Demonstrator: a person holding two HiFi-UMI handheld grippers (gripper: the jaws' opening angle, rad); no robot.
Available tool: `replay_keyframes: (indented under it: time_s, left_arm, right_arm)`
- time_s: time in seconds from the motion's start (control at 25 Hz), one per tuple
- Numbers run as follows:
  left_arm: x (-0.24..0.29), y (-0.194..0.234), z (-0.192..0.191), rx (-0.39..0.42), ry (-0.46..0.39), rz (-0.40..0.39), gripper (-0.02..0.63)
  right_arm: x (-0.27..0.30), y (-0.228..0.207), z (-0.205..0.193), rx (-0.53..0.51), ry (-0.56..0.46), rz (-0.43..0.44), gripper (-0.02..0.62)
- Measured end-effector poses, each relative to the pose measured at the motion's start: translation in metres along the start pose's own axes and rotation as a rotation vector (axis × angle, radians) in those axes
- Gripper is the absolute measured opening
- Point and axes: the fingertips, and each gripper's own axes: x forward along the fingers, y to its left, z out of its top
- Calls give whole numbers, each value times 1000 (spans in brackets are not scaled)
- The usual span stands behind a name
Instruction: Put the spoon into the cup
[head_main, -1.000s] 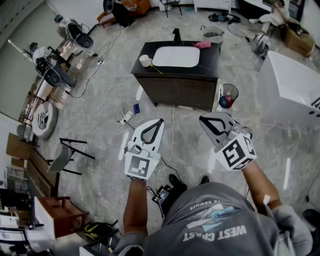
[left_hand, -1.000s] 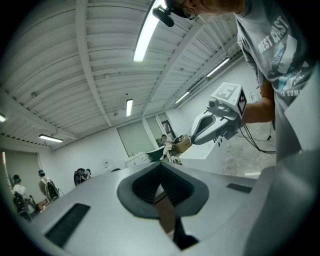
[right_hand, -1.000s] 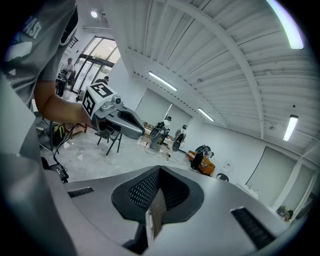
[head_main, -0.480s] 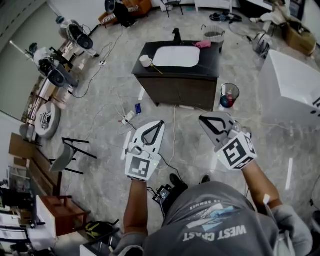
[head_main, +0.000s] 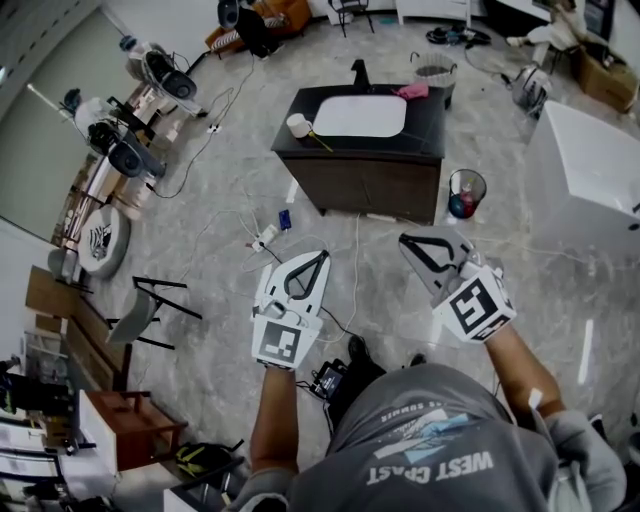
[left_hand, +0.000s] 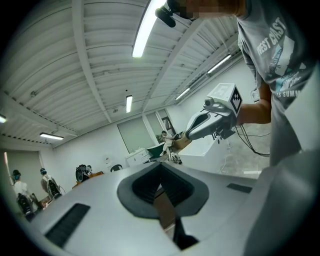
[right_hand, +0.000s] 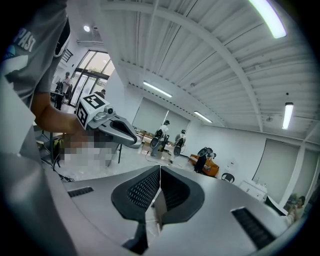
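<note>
Both tools are carried at chest height, well apart from the work. The left gripper (left_hand: 160, 169) has its jaws closed tip to tip with nothing between them, and the right gripper (right_hand: 159, 172) is likewise pressed together and empty. The cup (head_main: 297, 124), small and white, stands at the left edge of the dark counter (head_main: 432, 118), towards its front-left corner. A thin yellowish piece that is probably the spoon (head_main: 320, 141) lies just beside it, nearer the front edge and angled towards the white basin (head_main: 360, 115). The step in hand looks like the approach, so the person's first job is to close on the counter's front-left corner (cables trail across the floor between). One gripper should open before it gets down to the handle. The spoon lies flat and thin, so a low pinch near the end away from the cup seems safest. The other tool could steady the cup, which looks light enough to tip.
</note>
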Motion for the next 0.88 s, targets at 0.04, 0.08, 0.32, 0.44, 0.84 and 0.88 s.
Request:
replay_keyframes:
  time_s: [0.04, 0.08, 0.32, 0.44, 0.84, 0.88]
  left_arm:
    - [1, 2, -3, -6, 4, -1, 2]
    - [2, 5, -6, -11, 8, -3, 3]
    - [15, 27, -26, -21, 5, -44, 3]
    - [22, 44, -34, -28, -6, -58, 3]
    - [56, 125, -70, -39, -45, -126, 3]
    - [60, 133, -74, -42, -49, -133, 3]
  right_arm:
    - [2, -1, -1, 1, 1, -2, 32]
    - [5, -4, -2, 4, 1, -6, 32]
    - [31, -16, -8, 23, 34, -37, 32]
    - [48, -21, -7, 25, 42, -49, 32]
    - [127, -50, -4, 51, 86, -106, 32]
    - [135, -54, -4, 54, 91, -112, 32]
